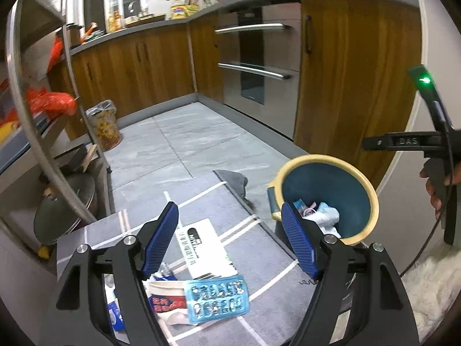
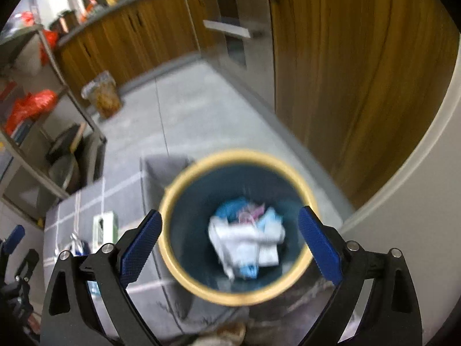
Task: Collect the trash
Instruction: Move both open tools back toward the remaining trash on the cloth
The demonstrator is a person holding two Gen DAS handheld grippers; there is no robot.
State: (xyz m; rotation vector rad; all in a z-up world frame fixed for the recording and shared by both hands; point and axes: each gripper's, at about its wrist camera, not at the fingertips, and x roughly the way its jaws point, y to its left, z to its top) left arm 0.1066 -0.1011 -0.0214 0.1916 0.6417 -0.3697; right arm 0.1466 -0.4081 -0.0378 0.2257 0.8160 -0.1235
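A blue bin with a yellow rim (image 1: 371, 193) (image 2: 178, 181) stands on the floor and holds crumpled white and blue trash (image 2: 245, 239). My right gripper (image 2: 230, 227) hovers open over the bin's mouth, nothing between its blue pads. My left gripper (image 1: 227, 222) is open above a grey rug (image 1: 259, 259). On the rug below it lie a white carton (image 1: 201, 248), a blue blister pack (image 1: 217, 297), a red-and-white wrapper (image 1: 167, 297) and a small blue packet (image 1: 115, 317). The right-hand tool (image 1: 432, 144) shows at the right edge of the left wrist view.
Wooden cabinets (image 1: 345, 72) and a steel oven front (image 1: 253, 63) line the far wall. A metal shelf rack (image 1: 37, 115) with red bags (image 1: 52, 103) stands left. A bag-lined bin of scraps (image 1: 105, 127) sits on the grey tiles. A white fluffy mat (image 1: 432, 288) lies right.
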